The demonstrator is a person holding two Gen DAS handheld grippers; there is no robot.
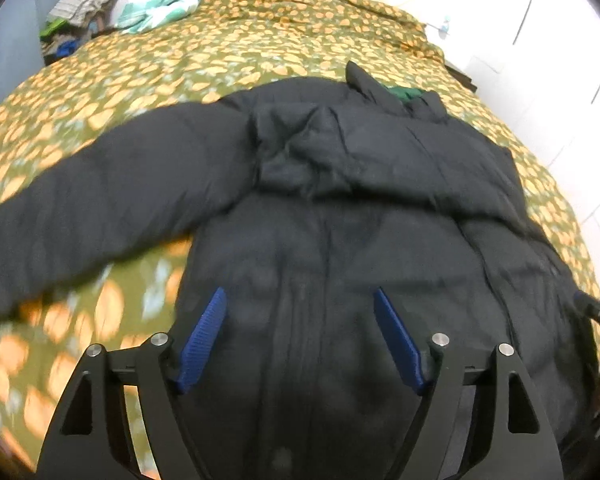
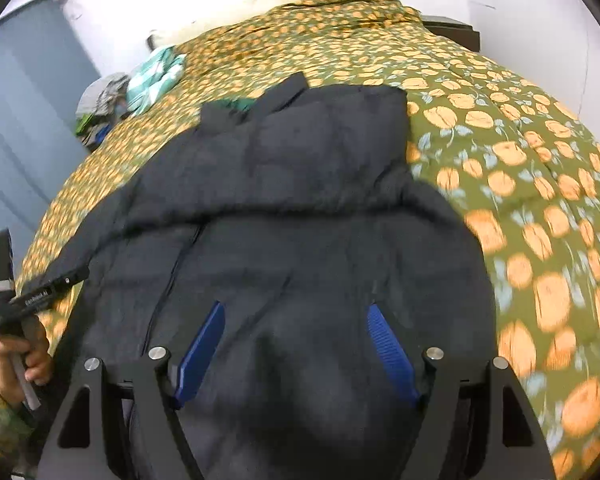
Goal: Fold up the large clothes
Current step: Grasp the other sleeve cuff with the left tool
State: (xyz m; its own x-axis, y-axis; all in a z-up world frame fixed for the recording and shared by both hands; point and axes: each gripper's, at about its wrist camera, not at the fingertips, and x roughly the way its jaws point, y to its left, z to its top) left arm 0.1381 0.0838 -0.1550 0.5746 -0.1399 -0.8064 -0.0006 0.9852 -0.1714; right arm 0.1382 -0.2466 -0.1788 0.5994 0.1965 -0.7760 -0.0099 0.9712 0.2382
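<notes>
A bed covered by an olive-green quilt printed with orange fruit (image 1: pixel 260 40) fills both views, pale walls behind it and a heap of mixed clothes (image 1: pixel 84 4) beside a folded teal-and-white cloth (image 1: pixel 160 2) at its far corner. Spread across the middle of the quilt lies the large black padded jacket (image 1: pixel 340 240), front side up with its zip line running toward the collar. One sleeve looks already brought in across the chest, forming a thick band over the body in the right wrist view, while the other sleeve (image 1: pixel 100 200) stretches out flat over the quilt on the left. The left gripper (image 1: pixel 300 336) hangs over the lower body of the jacket with its blue-padded fingers spread wide and nothing between them; the right gripper (image 2: pixel 296 344) is likewise wide apart and empty above the hem area. By my judgement the fold is in its early part: the outstretched sleeve remains to be folded in, then the body doubled over.
</notes>
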